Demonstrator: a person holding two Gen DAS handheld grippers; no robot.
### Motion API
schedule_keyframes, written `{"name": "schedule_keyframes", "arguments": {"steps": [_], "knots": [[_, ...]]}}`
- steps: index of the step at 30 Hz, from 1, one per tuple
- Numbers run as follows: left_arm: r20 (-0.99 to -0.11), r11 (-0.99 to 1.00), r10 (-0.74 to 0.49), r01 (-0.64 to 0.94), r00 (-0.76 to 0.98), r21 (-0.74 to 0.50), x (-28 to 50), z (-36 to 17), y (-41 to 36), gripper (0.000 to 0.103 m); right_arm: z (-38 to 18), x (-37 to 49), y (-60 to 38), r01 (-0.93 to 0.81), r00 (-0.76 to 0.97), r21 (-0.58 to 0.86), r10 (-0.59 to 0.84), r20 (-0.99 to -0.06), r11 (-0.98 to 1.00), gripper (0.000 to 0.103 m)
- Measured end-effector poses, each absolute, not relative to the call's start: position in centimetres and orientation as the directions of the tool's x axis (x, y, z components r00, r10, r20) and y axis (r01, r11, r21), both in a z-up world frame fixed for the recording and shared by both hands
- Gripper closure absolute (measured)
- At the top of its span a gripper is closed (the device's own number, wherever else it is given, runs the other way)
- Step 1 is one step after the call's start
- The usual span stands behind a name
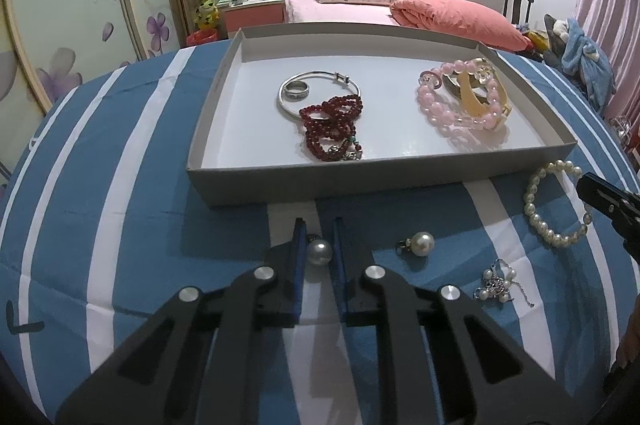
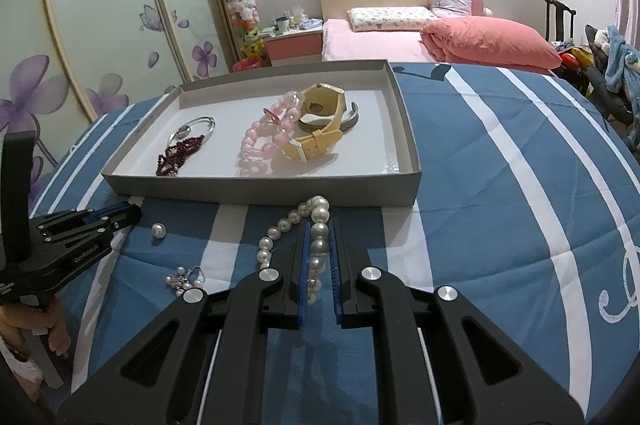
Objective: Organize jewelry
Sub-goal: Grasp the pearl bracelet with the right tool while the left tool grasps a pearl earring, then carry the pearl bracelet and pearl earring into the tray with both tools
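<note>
While clamped:
left gripper (image 1: pixel 319 251): pinching pearl pendant (image 1: pixel 319 252)
right gripper (image 2: pixel 319 245): gripping pearl bracelet (image 2: pixel 316 225), tray (image 2: pixel 264 189) at 12 o'clock

Glossy pearl earring (image 1: pixel 319 252) between my matt black plastic jaws, matt grey cardboard tray (image 1: pixel 224 81), smooth striped cloth (image 1: pixel 80 185) looked soft.

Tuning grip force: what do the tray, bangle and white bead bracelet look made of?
Tray: grey cardboard, matte, folded edges.
Bangle: polished silver-coloured metal, bright glints.
White bead bracelet: glossy pearl-like beads, real or imitation unclear; the right hand-held gripper is shut on it.
</note>
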State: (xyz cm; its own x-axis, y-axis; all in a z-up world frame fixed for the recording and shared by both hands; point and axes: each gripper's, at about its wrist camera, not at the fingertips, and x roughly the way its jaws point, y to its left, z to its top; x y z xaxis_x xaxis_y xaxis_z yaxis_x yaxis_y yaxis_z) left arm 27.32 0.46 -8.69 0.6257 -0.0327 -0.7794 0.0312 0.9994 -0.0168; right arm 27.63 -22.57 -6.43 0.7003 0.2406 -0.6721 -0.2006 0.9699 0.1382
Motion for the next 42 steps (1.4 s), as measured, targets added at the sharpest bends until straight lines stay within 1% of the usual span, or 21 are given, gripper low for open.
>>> {"name": "schedule_keyframes", "arguments": {"steps": [3, 8, 11, 21, 27, 33, 42], "knots": [[-0.772, 0.999, -0.035, 0.02, 0.635, -0.029, 26.8, -8.6, 1.0, 0.089, -5.9, 27.3, -22.5, -0.215, 0.715, 0.145, 0.257, -0.65, 0.966, 0.093], [-0.734, 0.999, -0.039, 0.004, 0.678, -0.05, 25.1, -7.6, 1.8, 0.089, -4.7, 26.6, -22.3, -0.244, 0.741, 0.162, 0.291, -0.605, 0.956, 0.093], [-0.689, 0.998, -0.037, -0.007, 0.724, -0.061, 23.8, -6.5, 2.2, 0.089, -4.0, 26.2, -22.1, -0.269, 0.759, 0.168, 0.316, -0.569, 0.948, 0.093], [-0.485, 0.999, 0.007, -0.031, 0.874, -0.043, 19.7, -2.4, 2.2, 0.089, -2.1, 24.6, -21.4, -0.317, 0.806, 0.166, 0.358, -0.472, 0.934, 0.093], [-0.412, 0.999, 0.016, -0.03, 0.911, -0.028, 18.3, -0.9, 1.6, 0.089, -0.9, 23.7, -21.6, -0.325, 0.834, 0.173, 0.368, -0.412, 0.93, 0.093], [-0.376, 0.999, 0.019, -0.031, 0.926, -0.027, 17.8, -0.2, 1.3, 0.089, -0.2, 23.3, -21.9, -0.325, 0.851, 0.178, 0.369, -0.374, 0.929, 0.093], [-0.377, 0.999, 0.02, -0.031, 0.926, -0.025, 17.7, -0.2, 1.1, 0.089, -0.2, 23.0, -21.7, -0.311, 0.868, 0.153, 0.346, -0.356, 0.938, 0.093]]}}
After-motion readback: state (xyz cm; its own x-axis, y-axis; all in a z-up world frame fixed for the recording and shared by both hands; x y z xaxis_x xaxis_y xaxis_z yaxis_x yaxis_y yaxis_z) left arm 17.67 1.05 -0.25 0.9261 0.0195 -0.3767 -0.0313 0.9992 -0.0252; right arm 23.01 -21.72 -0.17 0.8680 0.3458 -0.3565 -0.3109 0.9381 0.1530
